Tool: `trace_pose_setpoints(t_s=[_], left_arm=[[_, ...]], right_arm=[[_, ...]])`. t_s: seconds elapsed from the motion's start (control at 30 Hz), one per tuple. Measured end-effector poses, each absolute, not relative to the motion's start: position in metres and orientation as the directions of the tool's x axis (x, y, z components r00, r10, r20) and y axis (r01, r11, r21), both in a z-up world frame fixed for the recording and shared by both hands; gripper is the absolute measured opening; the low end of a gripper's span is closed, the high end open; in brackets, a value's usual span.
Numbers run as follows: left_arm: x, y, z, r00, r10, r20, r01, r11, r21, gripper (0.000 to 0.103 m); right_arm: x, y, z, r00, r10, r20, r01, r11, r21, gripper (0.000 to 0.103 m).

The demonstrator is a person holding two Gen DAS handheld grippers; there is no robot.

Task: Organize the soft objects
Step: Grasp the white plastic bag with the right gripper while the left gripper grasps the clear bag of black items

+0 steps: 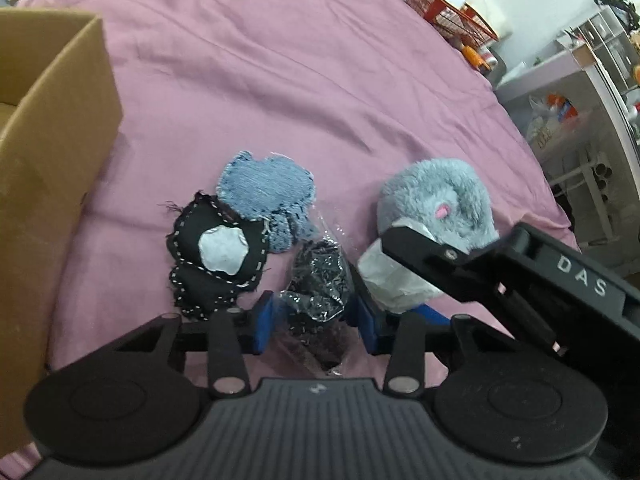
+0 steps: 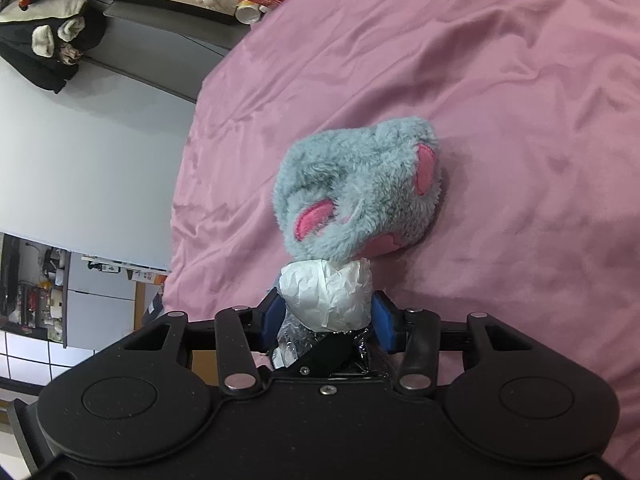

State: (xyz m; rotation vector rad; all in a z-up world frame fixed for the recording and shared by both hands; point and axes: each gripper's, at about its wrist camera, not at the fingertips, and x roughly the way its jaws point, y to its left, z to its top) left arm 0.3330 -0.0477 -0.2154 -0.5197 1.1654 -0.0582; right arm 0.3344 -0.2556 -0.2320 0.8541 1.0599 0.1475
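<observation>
On the pink cloth, my left gripper (image 1: 316, 318) has its blue pads on either side of a clear plastic bag of black items (image 1: 320, 276); the jaws look closed on it. Beside it lie a black stitched patch with a white centre (image 1: 216, 252) and a frayed denim patch (image 1: 266, 192). A grey plush slipper with pink spots (image 1: 440, 196) lies to the right, stuffed with white paper (image 1: 384, 280). In the right wrist view, my right gripper (image 2: 326, 320) is closed on the white paper stuffing (image 2: 326, 296) of the plush slipper (image 2: 360, 188).
An open cardboard box (image 1: 52, 160) stands at the left edge of the cloth. An orange wire basket (image 1: 448, 8) and bottles sit at the far edge. Shelves and clutter stand beyond the right side of the bed. Pink cloth (image 2: 500, 80) stretches beyond the slipper.
</observation>
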Motion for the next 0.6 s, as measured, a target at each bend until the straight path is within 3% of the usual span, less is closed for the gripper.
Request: trace_pose_setpoints(t_s=[0.6], left_arm=[[0.289,-0.027,-0.152,0.543,-0.215,-0.812,-0.240,0.887,-0.395,0.029]], right_arm=[[0.319,-0.251,-0.192,0.553,0.563,-0.614,0.148,0.659,0.737,0.045]])
